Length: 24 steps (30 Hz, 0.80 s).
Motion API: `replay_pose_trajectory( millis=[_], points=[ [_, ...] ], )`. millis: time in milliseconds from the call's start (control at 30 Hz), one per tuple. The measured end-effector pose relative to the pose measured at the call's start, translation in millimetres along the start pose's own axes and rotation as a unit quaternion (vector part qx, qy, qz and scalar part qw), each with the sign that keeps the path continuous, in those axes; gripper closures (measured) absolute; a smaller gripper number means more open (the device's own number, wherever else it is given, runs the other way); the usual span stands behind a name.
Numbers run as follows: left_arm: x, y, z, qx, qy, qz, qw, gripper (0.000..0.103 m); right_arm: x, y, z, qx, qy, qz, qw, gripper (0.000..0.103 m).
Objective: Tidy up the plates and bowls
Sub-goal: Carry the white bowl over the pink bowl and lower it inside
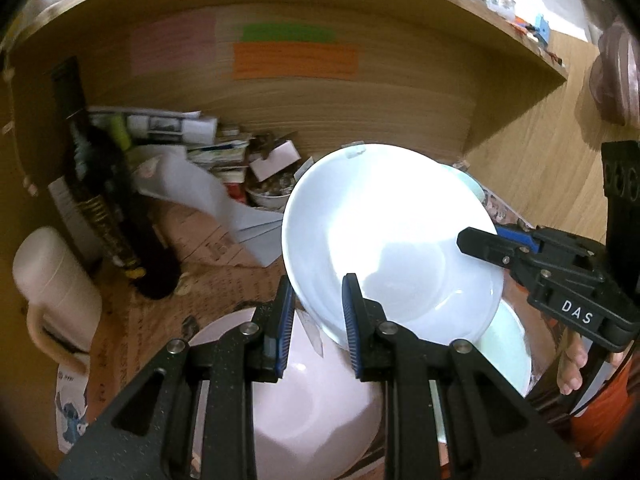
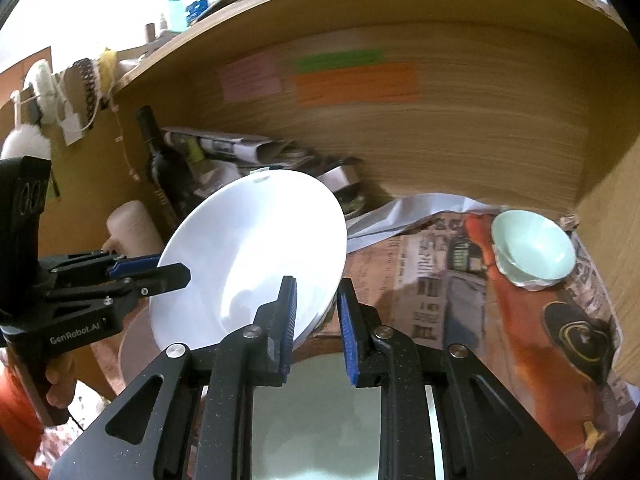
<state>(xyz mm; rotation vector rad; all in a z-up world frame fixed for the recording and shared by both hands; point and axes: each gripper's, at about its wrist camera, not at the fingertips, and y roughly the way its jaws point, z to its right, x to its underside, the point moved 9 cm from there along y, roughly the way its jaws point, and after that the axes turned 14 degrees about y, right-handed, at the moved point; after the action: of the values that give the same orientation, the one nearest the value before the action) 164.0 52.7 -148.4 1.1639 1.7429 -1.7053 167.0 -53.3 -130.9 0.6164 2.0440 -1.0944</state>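
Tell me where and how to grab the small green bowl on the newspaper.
Grip the green bowl by its rim, one finger inside and one outside, coming from above on its near side. It sits upright and open on the newspaper, apart from other dishes, and its flared wall looks too wide to span.

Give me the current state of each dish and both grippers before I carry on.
White plate: lifted and tilted, gripped at two rim spots.
Left gripper: shut on the plate's near rim.
Right gripper: shut on the plate's rim.
Pink bowl: upright below the plate, empty.
Mint bowl: tilted on the newspaper, empty.
Dark bottle: leaning at the left of the shelf.
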Motion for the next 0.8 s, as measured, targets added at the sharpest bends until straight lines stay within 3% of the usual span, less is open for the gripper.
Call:
replay_pose_trajectory(
  millis=[467, 800],
  points=[
    [50, -29, -42, -0.044, -0.051, -0.005, 0.9977, 0.080, 35, 30, -57, -0.041, -0.030, -0.046, 0.998, 0.083],
    [77, -34, -58, -0.047, -0.073, -0.023, 0.9960, 0.080, 54, 43, -74, -0.053, -0.034, -0.075, 0.995, 0.083]
  ],
)
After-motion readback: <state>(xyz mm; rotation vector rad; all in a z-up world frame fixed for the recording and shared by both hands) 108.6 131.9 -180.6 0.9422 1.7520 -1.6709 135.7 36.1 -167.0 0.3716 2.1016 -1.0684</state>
